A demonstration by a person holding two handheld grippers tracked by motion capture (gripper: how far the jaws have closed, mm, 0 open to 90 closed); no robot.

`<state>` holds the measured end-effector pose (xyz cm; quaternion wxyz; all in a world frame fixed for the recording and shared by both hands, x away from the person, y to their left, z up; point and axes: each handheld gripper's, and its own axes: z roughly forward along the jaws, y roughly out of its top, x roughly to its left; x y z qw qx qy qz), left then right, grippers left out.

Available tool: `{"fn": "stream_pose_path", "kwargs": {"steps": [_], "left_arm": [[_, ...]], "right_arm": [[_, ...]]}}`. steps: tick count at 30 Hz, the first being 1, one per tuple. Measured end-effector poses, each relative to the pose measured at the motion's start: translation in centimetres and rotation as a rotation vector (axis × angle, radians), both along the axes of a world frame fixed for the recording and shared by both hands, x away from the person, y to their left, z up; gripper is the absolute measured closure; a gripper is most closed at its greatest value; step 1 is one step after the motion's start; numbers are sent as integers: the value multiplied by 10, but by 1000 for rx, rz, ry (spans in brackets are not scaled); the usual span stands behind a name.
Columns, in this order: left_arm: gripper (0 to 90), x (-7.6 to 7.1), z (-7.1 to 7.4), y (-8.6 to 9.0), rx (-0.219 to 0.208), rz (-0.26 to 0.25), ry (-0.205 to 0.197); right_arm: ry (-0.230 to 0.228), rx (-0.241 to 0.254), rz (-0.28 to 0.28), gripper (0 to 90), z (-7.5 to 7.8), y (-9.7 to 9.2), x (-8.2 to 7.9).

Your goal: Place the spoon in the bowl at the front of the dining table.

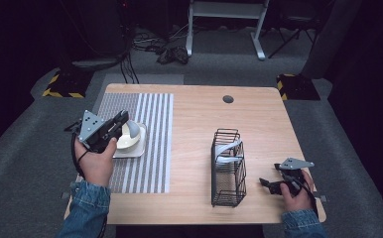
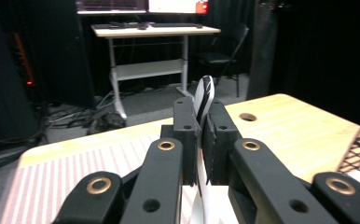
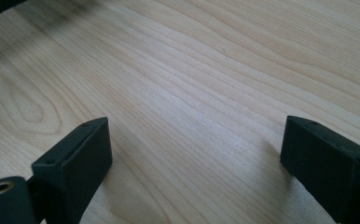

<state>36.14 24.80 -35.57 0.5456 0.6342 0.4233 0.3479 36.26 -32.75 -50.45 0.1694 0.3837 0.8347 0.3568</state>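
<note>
Now, plate (image 2: 204, 100) clamped upright in left gripper (image 2: 201, 140)

One wire rack (image 1: 228, 168) holding two white plates (image 1: 227, 150), one square white plate (image 1: 132, 147), one round dish (image 1: 126, 138), one striped mat (image 1: 150, 144), one counter (image 1: 199, 119), two tongs, left (image 1: 121, 120), right (image 1: 265, 183).

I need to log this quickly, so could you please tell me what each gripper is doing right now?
Left gripper: shut on a plate, held on edge.
Right gripper: open, holding nothing.
</note>
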Motion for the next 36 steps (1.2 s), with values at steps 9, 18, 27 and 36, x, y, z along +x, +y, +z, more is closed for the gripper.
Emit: {"fn": "stream_pose_path", "kwargs": {"steps": [9, 18, 27, 36], "left_arm": [[850, 5, -5, 14, 32, 106, 3], [850, 13, -12, 29, 40, 174, 9], [849, 28, -35, 40, 77, 242, 38], [848, 41, -61, 37, 61, 238, 78]], "right_arm": [[0, 0, 1, 89, 0, 0, 0], [0, 0, 1, 89, 0, 0, 0], [0, 0, 0, 89, 0, 0, 0], [0, 0, 0, 89, 0, 0, 0]]}}
